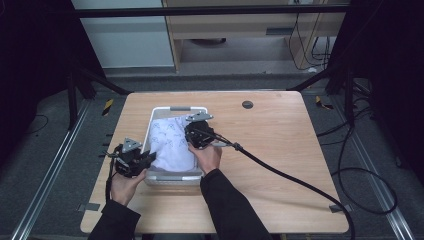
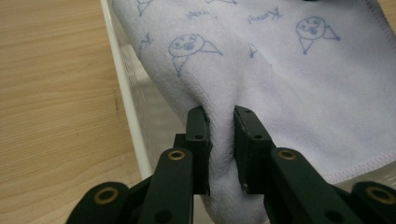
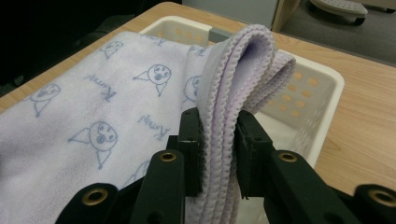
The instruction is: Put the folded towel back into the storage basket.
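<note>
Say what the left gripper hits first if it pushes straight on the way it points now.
The towel itself: the left gripper is already shut on a fold of it. Past that fold, likely more cloth draped over the white basket, then the right gripper, though depth is unclear.

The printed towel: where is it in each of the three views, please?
High view: the towel lies over the white basket, left of centre.
Left gripper view: it spreads across the upper right, pinched in the left claw.
Right gripper view: left and centre, its folded edge in the right claw.
Shared landmark: the basket.
</note>
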Available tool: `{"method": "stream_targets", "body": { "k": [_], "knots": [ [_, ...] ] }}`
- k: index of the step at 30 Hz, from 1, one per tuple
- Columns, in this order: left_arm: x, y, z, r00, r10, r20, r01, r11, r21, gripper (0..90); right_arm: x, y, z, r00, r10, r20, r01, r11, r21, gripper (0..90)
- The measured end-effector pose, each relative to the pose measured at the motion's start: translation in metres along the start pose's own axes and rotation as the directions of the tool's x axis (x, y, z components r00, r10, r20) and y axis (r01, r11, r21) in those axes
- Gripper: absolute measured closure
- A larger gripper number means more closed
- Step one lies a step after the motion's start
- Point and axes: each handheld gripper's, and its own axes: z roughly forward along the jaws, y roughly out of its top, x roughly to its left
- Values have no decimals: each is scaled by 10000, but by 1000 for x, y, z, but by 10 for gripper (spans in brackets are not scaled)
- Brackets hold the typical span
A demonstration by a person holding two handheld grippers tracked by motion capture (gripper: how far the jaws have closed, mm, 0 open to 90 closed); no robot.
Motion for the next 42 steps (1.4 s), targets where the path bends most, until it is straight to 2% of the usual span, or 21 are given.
{"method": "stream_targets", "body": {
  "k": [8,13,15,20,26,30,38,42],
  "knots": [
    [0,-1,8,10000,28,-49,-27,9998,180,756,-2,-6,6,9998,69,165,-72,9998,207,732],
    [-1,-2,14,9993,42,-359,-23,9987,517,715,-3,-11,11,9987,-177,480,149,9981,593,646],
    [-1,-2,14,9989,43,-469,-20,9988,484,699,-5,-12,10,9980,-209,595,178,9985,523,607],
    [0,0,9,9986,-44,-525,52,9999,144,663,-10,-7,1,9976,-133,674,116,9996,254,599],
    [2,1,-2,9991,-225,-370,217,9995,-214,651,-15,-2,-14,9987,32,501,-25,9999,-139,552],
    [2,4,-13,9994,-296,-171,286,9978,-604,623,-23,0,-30,9995,19,330,-6,9992,-402,471],
    [7,9,-34,9992,-309,235,339,9896,-1400,546,-50,-4,-68,9995,92,294,-67,9966,-826,325],
    [13,7,-38,9992,-302,264,337,9891,-1434,499,-67,-11,-90,9994,188,274,-162,9956,-923,265]
  ]
}}
